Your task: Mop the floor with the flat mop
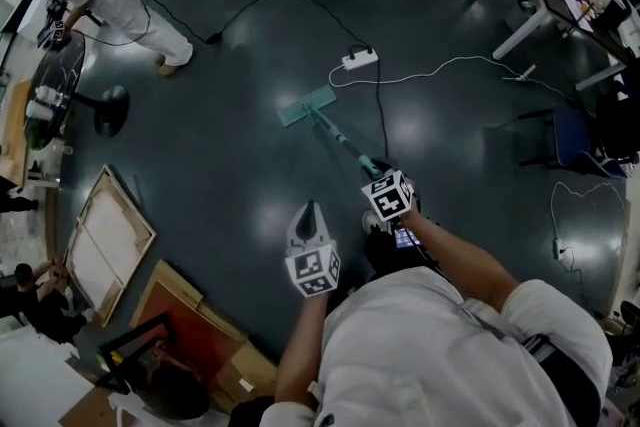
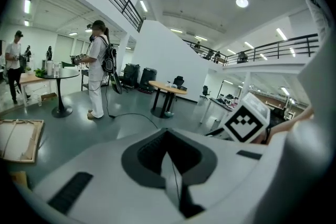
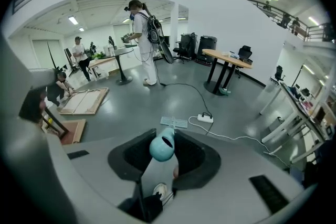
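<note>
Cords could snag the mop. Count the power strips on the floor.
1. The white power strip lies just beyond the mop head. Others may be hidden from view.

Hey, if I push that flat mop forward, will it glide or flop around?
The flat mop probably glides: its thin head lies flat on the smooth, glossy floor. The straight pole looks stiff, though held only at its end by the right tool, the head may swivel. It could snag the cable of the power strip close by.
</note>
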{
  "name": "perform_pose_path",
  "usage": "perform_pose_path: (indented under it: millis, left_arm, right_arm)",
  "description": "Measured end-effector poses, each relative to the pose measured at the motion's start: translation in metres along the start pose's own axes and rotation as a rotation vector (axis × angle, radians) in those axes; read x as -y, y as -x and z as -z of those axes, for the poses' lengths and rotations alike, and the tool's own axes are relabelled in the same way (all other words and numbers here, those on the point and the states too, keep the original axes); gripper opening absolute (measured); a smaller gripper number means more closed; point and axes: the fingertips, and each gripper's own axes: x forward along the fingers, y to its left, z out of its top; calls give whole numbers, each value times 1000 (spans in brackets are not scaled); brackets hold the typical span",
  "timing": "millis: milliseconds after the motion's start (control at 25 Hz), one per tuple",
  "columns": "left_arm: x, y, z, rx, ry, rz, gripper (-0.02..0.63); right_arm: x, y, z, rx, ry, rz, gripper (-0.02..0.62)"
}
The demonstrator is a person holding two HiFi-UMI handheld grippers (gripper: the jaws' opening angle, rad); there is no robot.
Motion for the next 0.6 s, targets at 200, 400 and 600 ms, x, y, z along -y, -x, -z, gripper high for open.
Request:
perform_pose_path:
  millis: [200,400,600]
  left_arm:
    - [22,33,11,5,-11,66,5]
    - [32,60,21,2,-9,99,5]
    - [31,73,38,-15,12,92,5]
  right_arm:
    - [-22,78,48,-12,20,-14,112]
    - [-37,133,83,-20,-17,-15,112]
    - [-47,153,100,-31,-24,-22,112]
